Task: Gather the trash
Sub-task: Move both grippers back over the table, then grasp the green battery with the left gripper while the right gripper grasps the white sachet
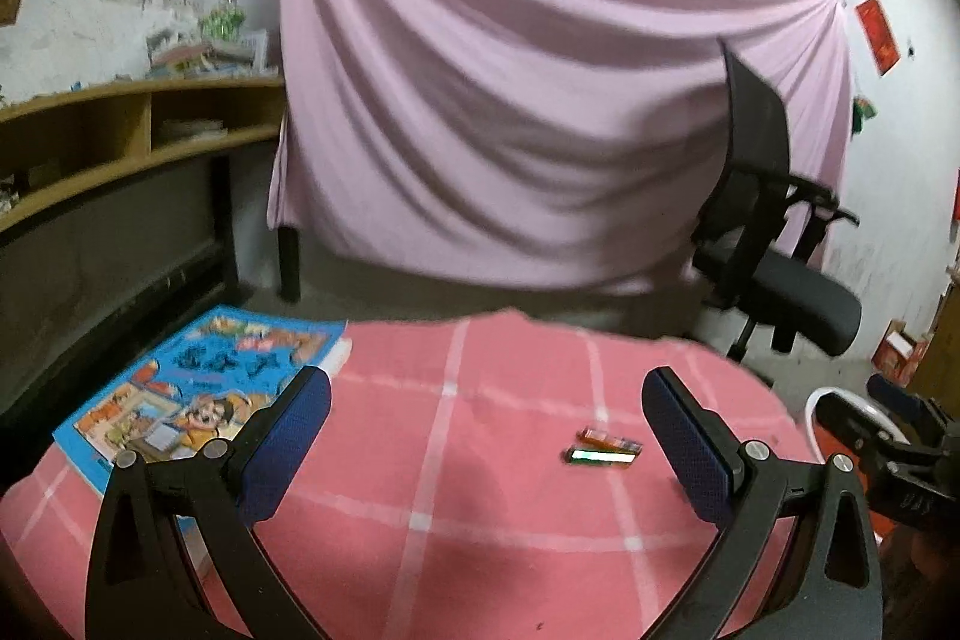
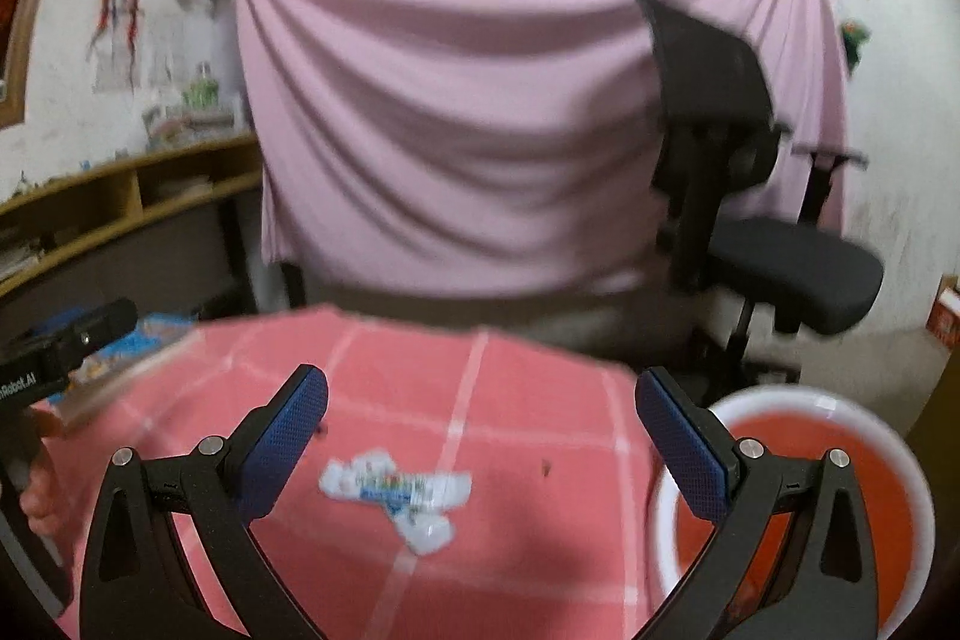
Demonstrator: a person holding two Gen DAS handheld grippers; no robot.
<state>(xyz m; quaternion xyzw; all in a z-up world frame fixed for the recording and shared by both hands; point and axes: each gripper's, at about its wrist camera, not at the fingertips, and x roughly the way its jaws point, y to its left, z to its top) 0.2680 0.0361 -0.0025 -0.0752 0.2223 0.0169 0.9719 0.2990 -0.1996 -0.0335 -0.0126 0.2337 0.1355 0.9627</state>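
Observation:
Two small wrappers [image 1: 605, 449], one orange and one green-white, lie on the pink checked tablecloth [image 1: 456, 508], ahead and right of centre between my fingers. My left gripper [image 1: 486, 400] is open and empty above the cloth. In the right wrist view a crumpled white and blue wrapper [image 2: 399, 496] lies on the cloth [image 2: 516, 400], blurred. My right gripper [image 2: 482, 400] is open and empty above it. A red bin with a white rim [image 2: 798, 496] stands just right of the table, behind my right finger. The right gripper also shows in the left wrist view [image 1: 888, 436].
A colourful comic book [image 1: 198, 394] lies on the table's left corner. A black office chair [image 1: 774, 232] stands beyond the table at right. A pink sheet [image 1: 510, 118] hangs behind. A wooden shelf [image 1: 120, 130] is at left.

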